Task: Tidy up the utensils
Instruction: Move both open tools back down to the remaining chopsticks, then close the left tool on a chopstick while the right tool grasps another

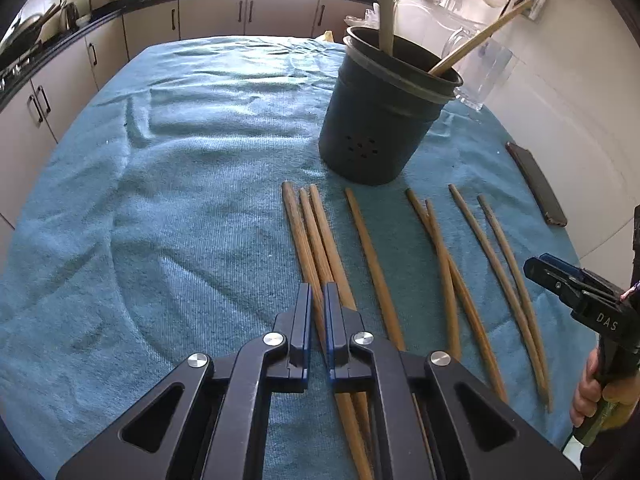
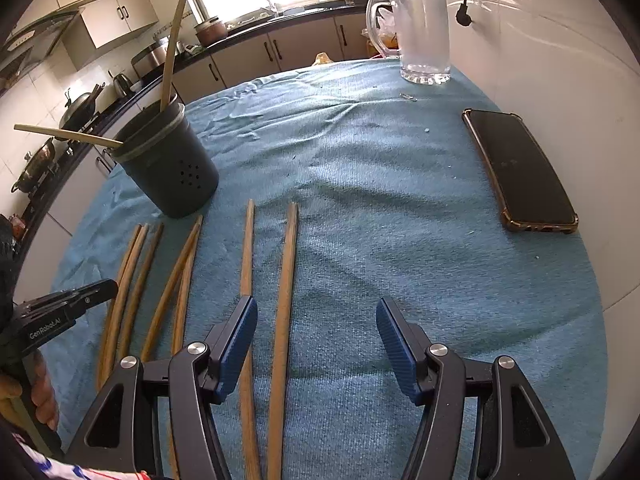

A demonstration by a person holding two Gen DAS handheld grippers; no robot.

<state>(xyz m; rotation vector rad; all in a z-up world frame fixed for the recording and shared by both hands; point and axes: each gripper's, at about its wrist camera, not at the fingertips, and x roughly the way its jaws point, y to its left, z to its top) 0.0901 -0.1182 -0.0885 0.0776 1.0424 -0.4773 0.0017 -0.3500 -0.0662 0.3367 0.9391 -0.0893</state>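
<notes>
While eight chopsticks (image 1: 372,264) lie before the holder (image 1: 384,108) holding two more, the left gripper (image 1: 318,300) pinches one and the right gripper (image 2: 316,312) gapes empty.

We see the worktop (image 2: 400,208) under a rumpled blue towel | on it — a dark holder (image 2: 172,168) at the left, wooden chopsticks (image 2: 286,280) in a loose row before it | a black phone (image 2: 520,172) at the right | a clear glass mug (image 2: 420,36) at the far edge.
</notes>
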